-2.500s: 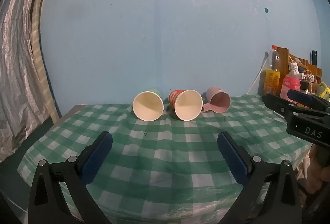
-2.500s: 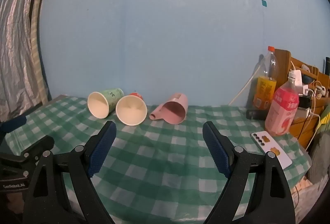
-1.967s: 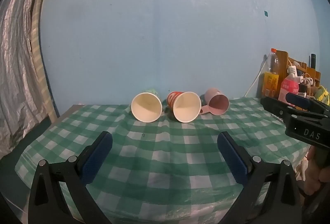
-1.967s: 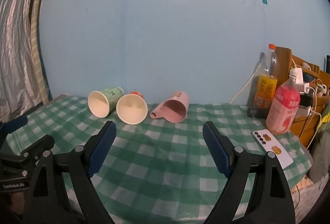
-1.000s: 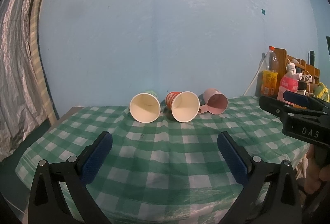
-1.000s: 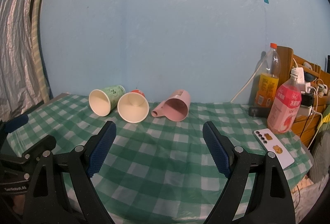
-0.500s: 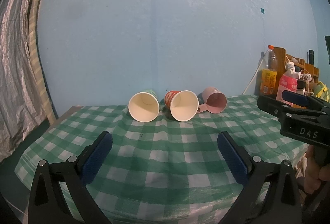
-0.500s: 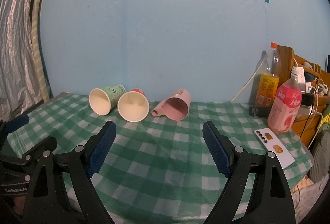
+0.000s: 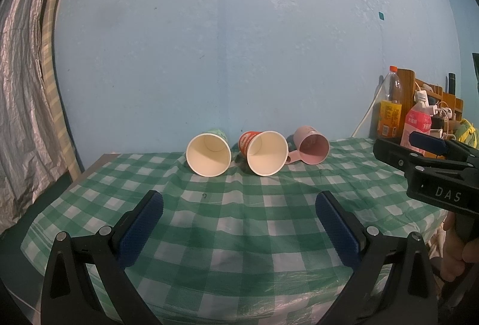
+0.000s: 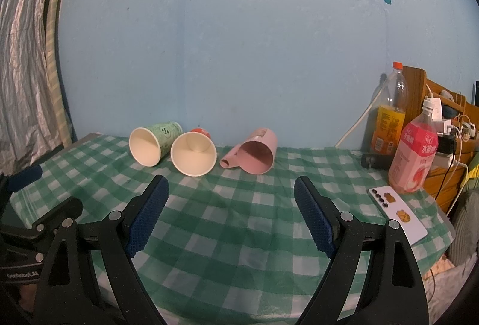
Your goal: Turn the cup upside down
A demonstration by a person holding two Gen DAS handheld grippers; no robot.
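Observation:
Three cups lie on their sides near the far edge of the checked table, mouths towards me: a green paper cup (image 9: 208,155) (image 10: 152,145), a red paper cup (image 9: 265,152) (image 10: 194,153) and a pink plastic mug (image 9: 311,144) (image 10: 254,156) with its handle on the left. My left gripper (image 9: 239,223) is open and empty, well short of the cups. My right gripper (image 10: 231,215) is open and empty, also short of them. Each gripper shows at the edge of the other's view.
The green-and-white checked cloth (image 10: 239,223) covers the table. At the right stand an orange drink bottle (image 10: 389,118), a pink drink bottle (image 10: 414,157), a phone (image 10: 396,214), and a wooden rack with cables (image 10: 449,127). A blue wall is behind and a silver curtain (image 9: 21,115) is at left.
Both views have shifted only slightly; the cups sit a little higher and farther in frame. The cups have not moved and both grippers stay open.

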